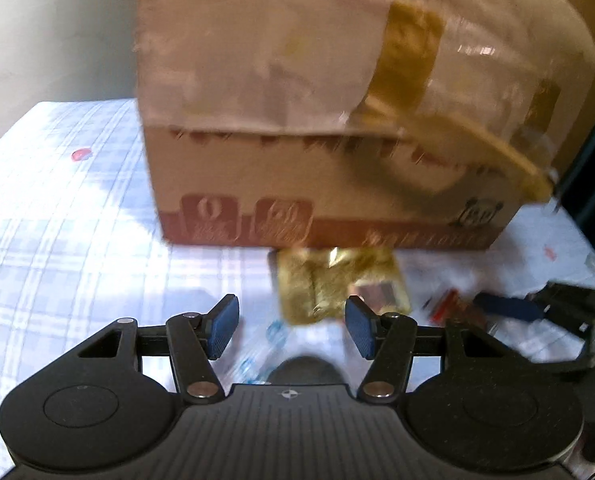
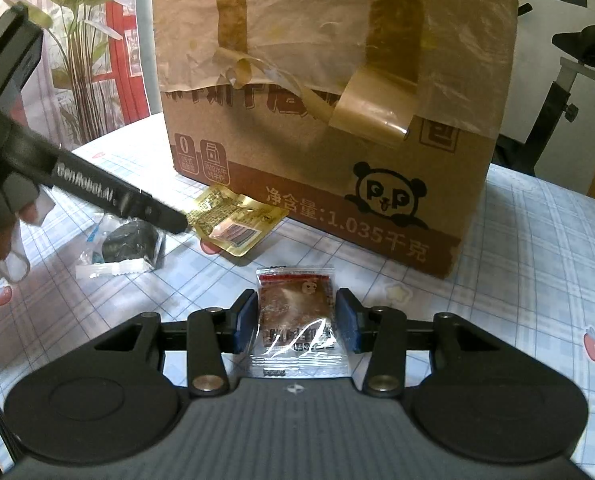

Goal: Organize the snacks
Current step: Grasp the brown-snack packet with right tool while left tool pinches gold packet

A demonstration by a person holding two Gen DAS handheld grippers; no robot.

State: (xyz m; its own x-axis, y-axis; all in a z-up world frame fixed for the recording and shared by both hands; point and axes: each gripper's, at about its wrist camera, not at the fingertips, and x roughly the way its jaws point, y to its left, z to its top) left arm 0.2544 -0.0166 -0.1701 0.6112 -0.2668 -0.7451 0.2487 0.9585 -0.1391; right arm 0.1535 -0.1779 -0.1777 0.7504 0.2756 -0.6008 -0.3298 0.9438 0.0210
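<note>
While my right tongs (image 2: pixel 296 320) bracket red packet (image 2: pixel 295 312) on counter (image 2: pixel 537 260) before box (image 2: pixel 329 120), pads beside its edges, grip unclear. Left tongs (image 1: pixel 291 326) open, empty, lined up on gold packet (image 1: pixel 337 288) for next pick.

Left wrist view: heavy motion blur, cardboard box (image 1: pixel 337 120) smeared, print unreadable; gold packet (image 1: pixel 337 284) below box soft. Right wrist view sharp; box (image 2: pixel 337 128) print legible. Daylight from behind box, left side; tablecloth (image 2: pixel 537 248) right of box evenly lit. Glare on tape (image 2: pixel 377 108) and clear wrapper (image 2: pixel 297 320). Fisheye bending, dark vignette corners.
</note>
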